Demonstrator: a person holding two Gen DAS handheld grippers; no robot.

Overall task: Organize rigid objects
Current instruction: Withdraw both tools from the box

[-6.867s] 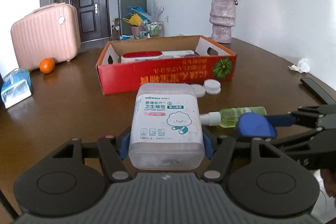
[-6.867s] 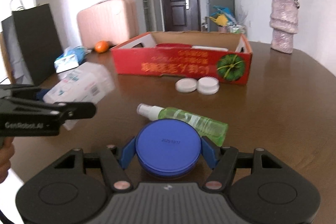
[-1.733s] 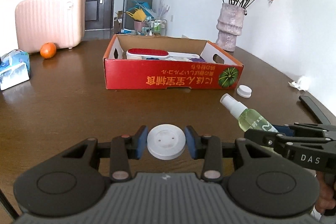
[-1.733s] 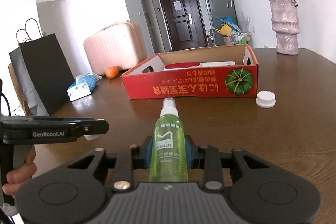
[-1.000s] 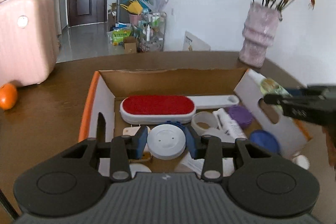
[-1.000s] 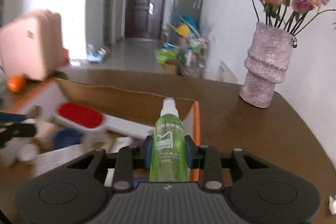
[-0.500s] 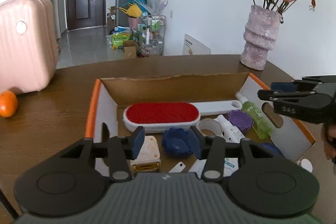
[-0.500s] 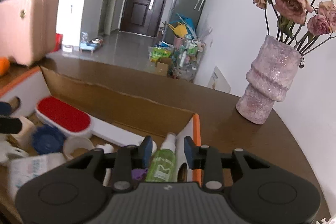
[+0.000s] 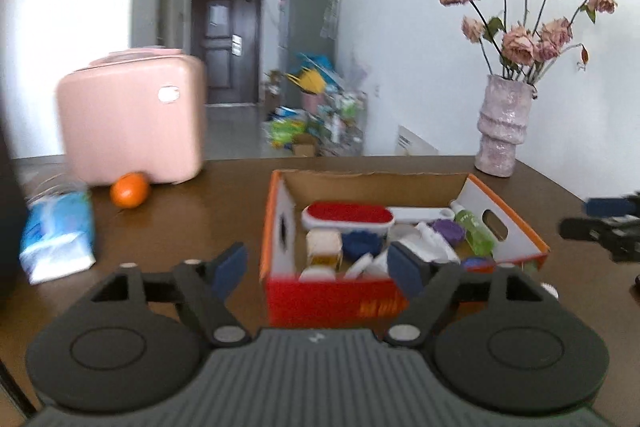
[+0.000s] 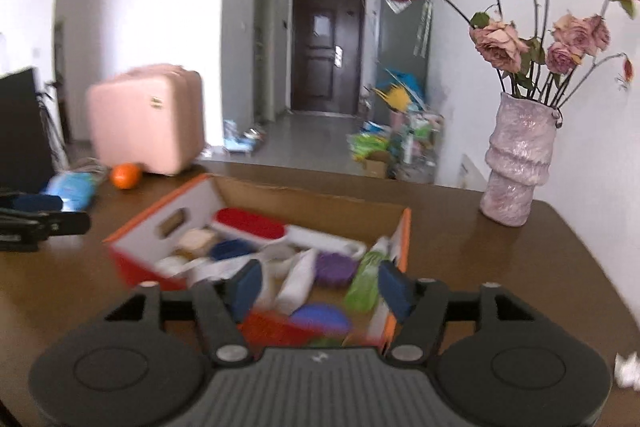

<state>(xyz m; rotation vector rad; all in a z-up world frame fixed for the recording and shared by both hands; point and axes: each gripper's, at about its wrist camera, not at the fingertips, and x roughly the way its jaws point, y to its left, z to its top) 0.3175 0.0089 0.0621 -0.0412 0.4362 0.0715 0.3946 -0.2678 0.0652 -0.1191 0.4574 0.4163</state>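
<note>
Both grippers, left gripper (image 9: 316,269) and right gripper (image 10: 320,289), have just released, jaws empty. Green spray bottle (image 10: 362,285) lies in the cardboard box (image 9: 336,301) ahead of the jaws. Advise withdrawing clear of the box rim.

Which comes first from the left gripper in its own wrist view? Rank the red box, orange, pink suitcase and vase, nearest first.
From the left gripper:
1. Red box, straight ahead.
2. Orange, far left on the table.
3. Pink suitcase, just behind the orange.
Vase, far right: too close to call against the suitcase.
</note>
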